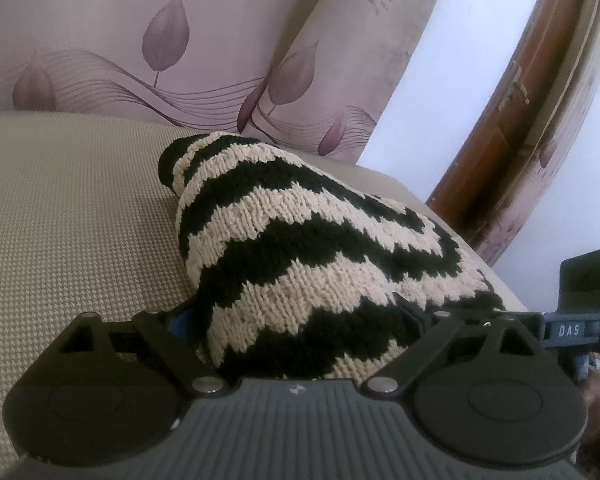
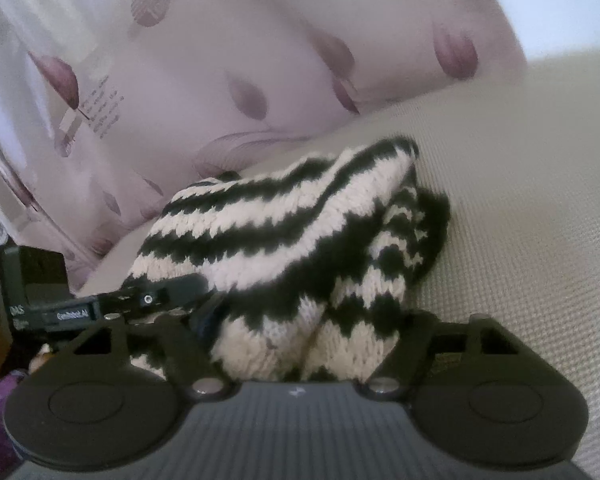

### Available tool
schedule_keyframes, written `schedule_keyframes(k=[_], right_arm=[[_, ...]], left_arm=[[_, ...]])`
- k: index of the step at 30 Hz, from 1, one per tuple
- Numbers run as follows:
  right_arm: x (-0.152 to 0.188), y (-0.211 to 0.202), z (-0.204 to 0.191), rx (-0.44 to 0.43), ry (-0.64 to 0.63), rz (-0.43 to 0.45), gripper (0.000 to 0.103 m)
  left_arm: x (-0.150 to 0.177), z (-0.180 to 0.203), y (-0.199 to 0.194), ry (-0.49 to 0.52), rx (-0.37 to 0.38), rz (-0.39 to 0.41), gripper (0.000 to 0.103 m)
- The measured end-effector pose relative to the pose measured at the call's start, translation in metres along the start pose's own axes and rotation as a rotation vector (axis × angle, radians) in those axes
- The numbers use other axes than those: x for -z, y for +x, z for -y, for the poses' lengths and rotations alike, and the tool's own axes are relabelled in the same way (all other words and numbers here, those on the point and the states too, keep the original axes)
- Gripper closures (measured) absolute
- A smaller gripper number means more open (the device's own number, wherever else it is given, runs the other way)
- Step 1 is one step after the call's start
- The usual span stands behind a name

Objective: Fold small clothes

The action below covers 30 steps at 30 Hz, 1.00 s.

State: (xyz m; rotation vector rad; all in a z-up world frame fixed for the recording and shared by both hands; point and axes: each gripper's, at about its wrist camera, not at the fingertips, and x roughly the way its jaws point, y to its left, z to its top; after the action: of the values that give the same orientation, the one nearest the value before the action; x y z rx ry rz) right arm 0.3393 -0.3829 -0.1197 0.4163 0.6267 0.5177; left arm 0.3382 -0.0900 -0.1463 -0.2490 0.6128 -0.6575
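Nearest the lens in the left wrist view, the left gripper [image 1: 296,316] has the striped knit garment [image 1: 300,248] bunched between its wide-set jaws, though the fingertips are buried under the wool, so I cannot tell whether the pads press on it or merely flank it. The right gripper [image 2: 300,320] shows the same picture from the other side: the black-and-cream knit [image 2: 284,248] fills the gap between its jaws, fingertips hidden, grip not readable. The garment sits heaped on the beige woven cushion [image 1: 68,216], rising from six o'clock toward twelve in both views and doubled over itself, with one layer lapped on another at about two o'clock in the right view. My reading is that a fold is in hand, both tools working the near edge of the piece (the two grippers are close together, the right one's body showing at four o'clock in the left view). The next move calls for a settled hold on that near edge and an even lift by both hands, or the loose knit will slump sideways. Both grippers point forward and slightly downward at the cushion. Beyond lie the leaf-printed pillows [image 1: 188,52], with a wooden frame [image 1: 512,120] at two o'clock.
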Motion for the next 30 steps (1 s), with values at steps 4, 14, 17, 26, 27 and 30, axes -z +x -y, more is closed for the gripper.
schedule_keyframes(k=[4,14,17,26,27,30], right_arm=[[0.000,-0.003,0.012,-0.045,0.090,0.016,0.022],[-0.003,0.007,-0.001,-0.019,0.008,-0.008,0.033],[0.000,0.003,-0.001,-0.017,0.006,0.006,0.038],[-0.004,0.006,0.014,-0.074,0.090,-0.033,0.030],[-0.005,0.007,0.016,-0.081,0.099,-0.033,0.030],[-0.003,0.009,0.014,-0.080,0.075,-0.021,0.029]], left_arm=[[0.000,0.001,-0.001,0.002,-0.001,0.002,0.010],[0.001,0.003,-0.001,0.015,-0.010,0.009,0.013],[0.003,0.009,-0.003,0.045,-0.021,0.025,0.019],[0.004,0.015,-0.006,0.074,-0.029,0.042,0.023],[0.004,0.014,-0.006,0.072,-0.028,0.041,0.023],[0.004,0.014,-0.005,0.069,-0.029,0.042,0.023]])
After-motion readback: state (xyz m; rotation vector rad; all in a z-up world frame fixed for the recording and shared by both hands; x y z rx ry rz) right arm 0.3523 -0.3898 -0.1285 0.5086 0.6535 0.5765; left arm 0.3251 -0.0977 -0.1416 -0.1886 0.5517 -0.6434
